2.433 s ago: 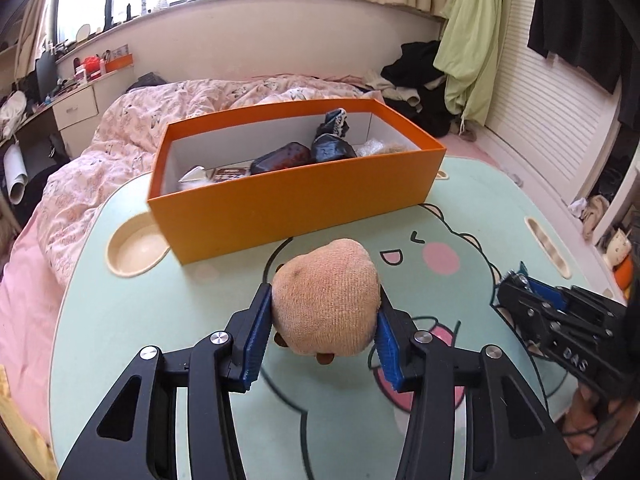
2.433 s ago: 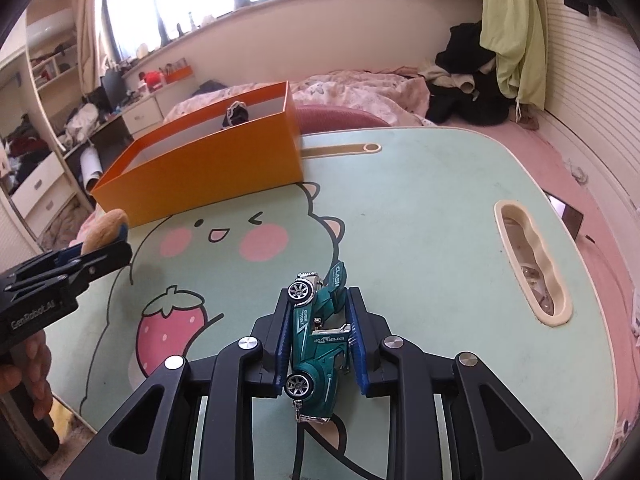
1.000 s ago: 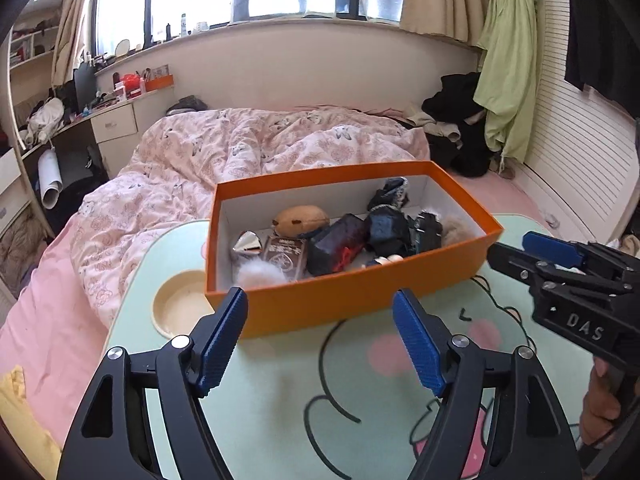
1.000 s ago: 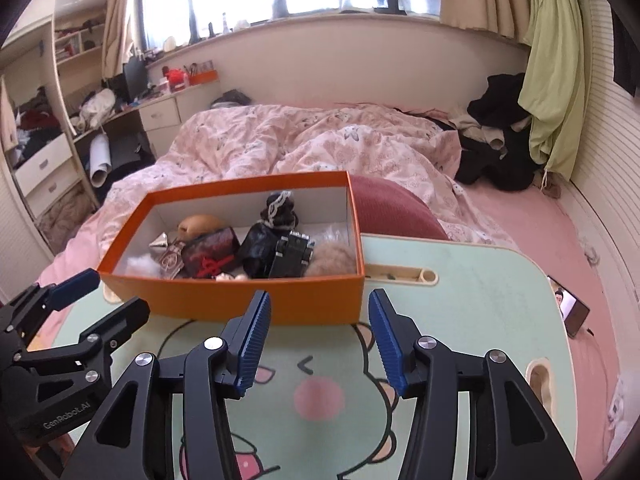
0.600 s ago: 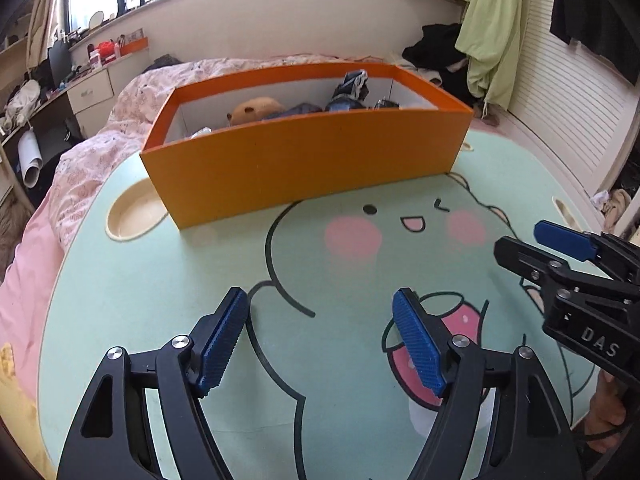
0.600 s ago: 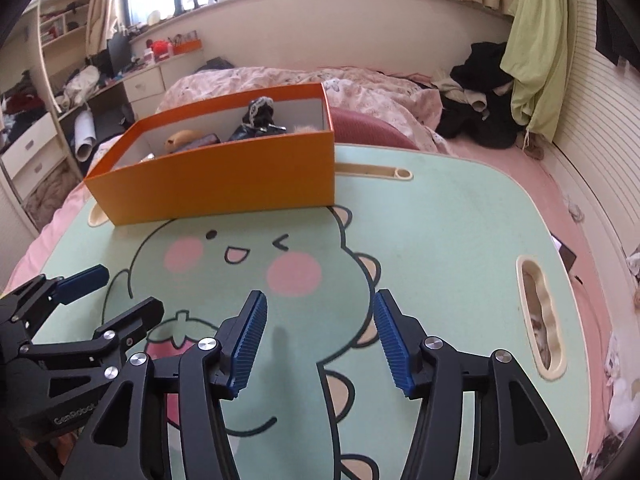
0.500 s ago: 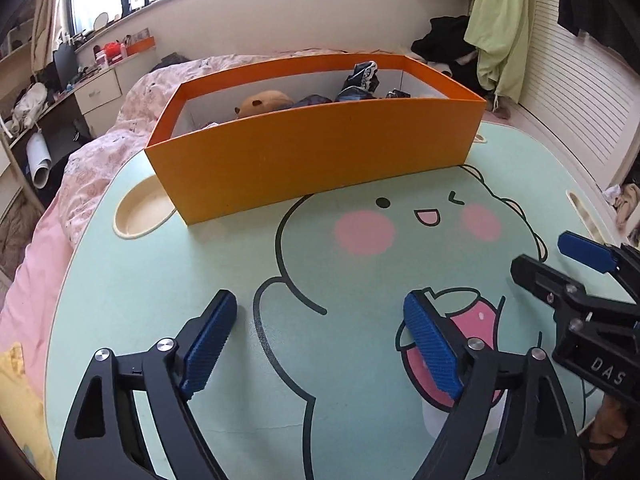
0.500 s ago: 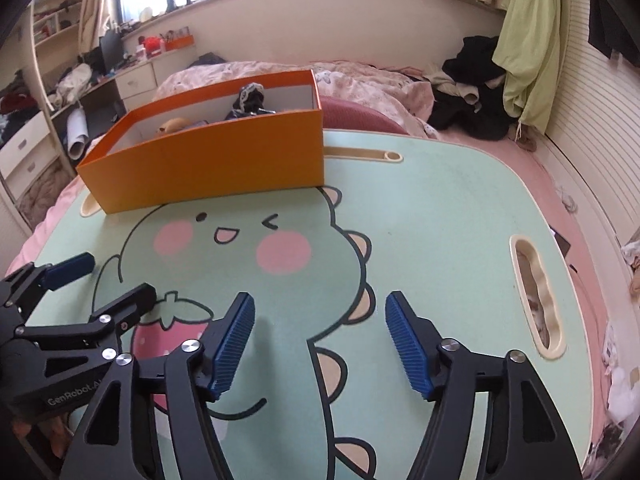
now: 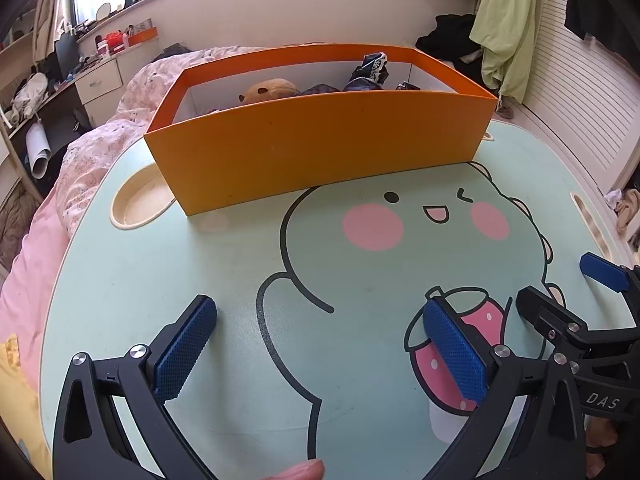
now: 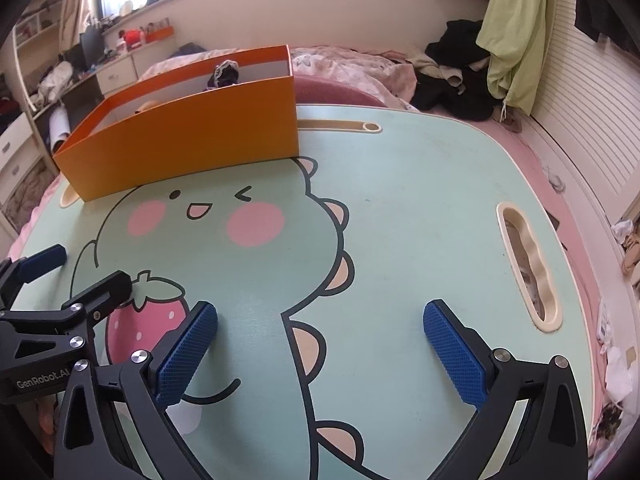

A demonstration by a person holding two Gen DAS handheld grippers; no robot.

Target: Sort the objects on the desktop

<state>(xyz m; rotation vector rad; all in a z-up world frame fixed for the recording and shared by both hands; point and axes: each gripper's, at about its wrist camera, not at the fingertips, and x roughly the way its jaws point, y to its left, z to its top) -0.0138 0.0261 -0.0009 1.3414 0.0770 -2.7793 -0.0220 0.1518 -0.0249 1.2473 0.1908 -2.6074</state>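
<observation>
Orange box [image 9: 320, 136] sits at far edge of worktop [image 9: 160, 264], loaded. Left view looks over its wall: tan plush toy [image 9: 272, 90] and dark items [image 9: 370, 74] inside. Right view shows mostly the wall, plus handle slot [image 10: 528, 268] at worktop's right edge. Left gripper [image 9: 320, 344] and right gripper [image 10: 320, 344]: fingers spread wide, holding nothing, low over worktop.

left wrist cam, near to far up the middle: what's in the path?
left gripper open over the table → dinosaur print's face → orange box → brown plush inside it → pink bedding beyond.
</observation>
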